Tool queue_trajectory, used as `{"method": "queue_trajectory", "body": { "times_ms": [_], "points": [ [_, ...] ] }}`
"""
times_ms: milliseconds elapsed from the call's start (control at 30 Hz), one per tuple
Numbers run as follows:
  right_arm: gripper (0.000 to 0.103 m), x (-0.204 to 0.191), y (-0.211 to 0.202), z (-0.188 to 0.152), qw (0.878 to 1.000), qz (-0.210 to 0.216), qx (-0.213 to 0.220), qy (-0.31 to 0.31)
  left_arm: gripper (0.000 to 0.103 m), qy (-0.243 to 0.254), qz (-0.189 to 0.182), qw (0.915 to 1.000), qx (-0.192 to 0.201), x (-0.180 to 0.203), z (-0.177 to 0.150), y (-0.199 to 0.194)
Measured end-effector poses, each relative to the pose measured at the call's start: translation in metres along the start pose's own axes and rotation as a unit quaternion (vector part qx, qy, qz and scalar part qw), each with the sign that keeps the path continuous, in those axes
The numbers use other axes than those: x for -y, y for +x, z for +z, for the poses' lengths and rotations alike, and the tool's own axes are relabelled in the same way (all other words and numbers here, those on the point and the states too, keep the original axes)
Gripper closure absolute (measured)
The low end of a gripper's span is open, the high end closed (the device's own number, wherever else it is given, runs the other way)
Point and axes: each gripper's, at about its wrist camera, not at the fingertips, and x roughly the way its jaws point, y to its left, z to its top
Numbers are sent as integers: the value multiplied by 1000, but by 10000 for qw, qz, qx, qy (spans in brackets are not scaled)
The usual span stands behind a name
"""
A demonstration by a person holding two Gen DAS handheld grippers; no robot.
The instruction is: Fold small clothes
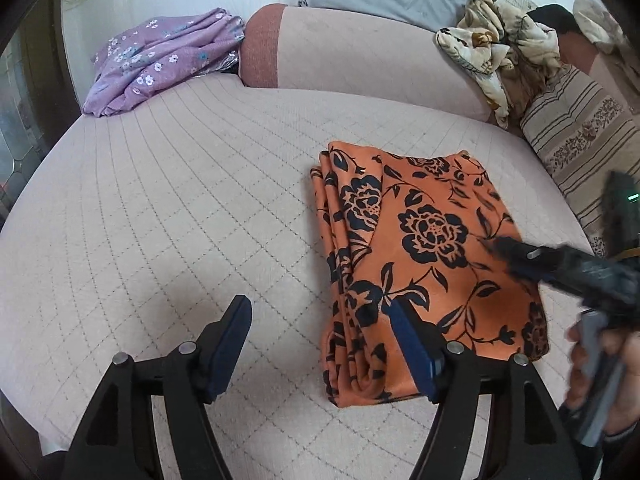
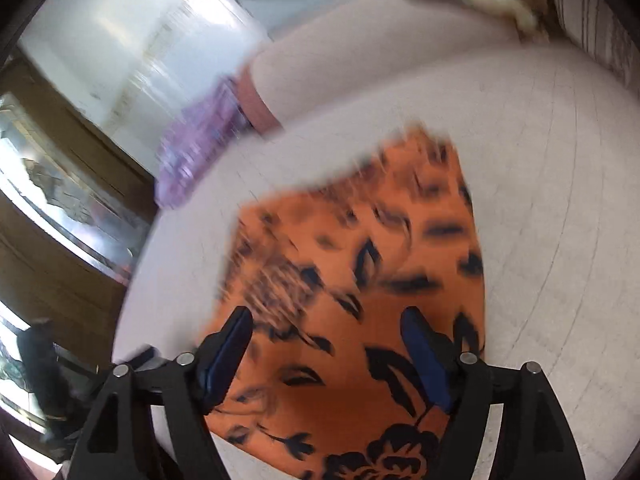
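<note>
Orange floral garment (image 1: pixel 424 248) lies folded on the quilted mattress (image 1: pixel 160 208), long axis running away toward the bolster. Right gripper (image 2: pixel 326 354) hovers directly above, nearer; left gripper (image 1: pixel 320 344) straddles its near-left edge. Both gape, holding nothing.

Two wrist views, both looking forward and down on the bed.

My left camera looks from the near edge across the mattress (image 1: pixel 180 200); my right one sits closer, tilted and blurred. Both share the orange floral cloth (image 1: pixel 424 264) (image 2: pixel 360 300).
</note>
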Motion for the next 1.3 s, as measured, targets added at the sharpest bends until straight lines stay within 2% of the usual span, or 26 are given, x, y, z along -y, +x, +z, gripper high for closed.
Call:
{"method": "queue_trajectory", "body": {
  "times_ms": [133,233,267,367,467,533,600,667,767,833,933,1033,1133,1300],
  "points": [
    [24,-9,-8,1,9997,81,244,49,28,89,87,9999,94,-1,-3,-14],
    [23,-24,-22,-5,9984,63,505,-227,24,10,134,9997,179,-1,-5,-20],
    [21,-24,-21,-9,9986,38,477,-225,24,-21,137,9997,178,-2,-6,-22],
    [21,-11,1,-19,9999,-107,-22,-87,24,-19,148,9998,133,-1,-7,-25],
    [21,-16,-17,-15,9997,-96,203,-56,22,10,207,9996,208,-1,-11,-33],
    [21,-28,-34,-15,9988,-82,416,-227,15,-2,286,9992,264,-1,-13,-37],
    [19,-39,-48,-24,9972,-271,562,-422,13,13,399,9986,358,0,-15,-42],
    [16,-49,-59,-42,9956,-490,524,-609,10,49,591,9973,437,1,-18,-46],
    [15,-60,-65,-67,9882,-1074,496,-970,9,82,830,9951,525,4,-22,-50],
    [10,-64,-68,-79,9835,-1390,490,-1053,9,53,906,9946,500,5,-24,-52],
    [9,-70,-74,-91,9690,-2008,605,-1302,9,-4,856,9950,517,5,-25,-57],
    [7,-78,-82,-95,9564,-2380,757,-1516,8,49,780,9953,575,11,-25,-65],
    [4,-83,-88,-99,9479,-2594,871,-1632,2,52,726,9956,592,16,-25,-71],
    [4,-80,-86,-106,9502,-2588,741,-1570,1,78,878,9950,466,20,-25,-70]
  ]
}}
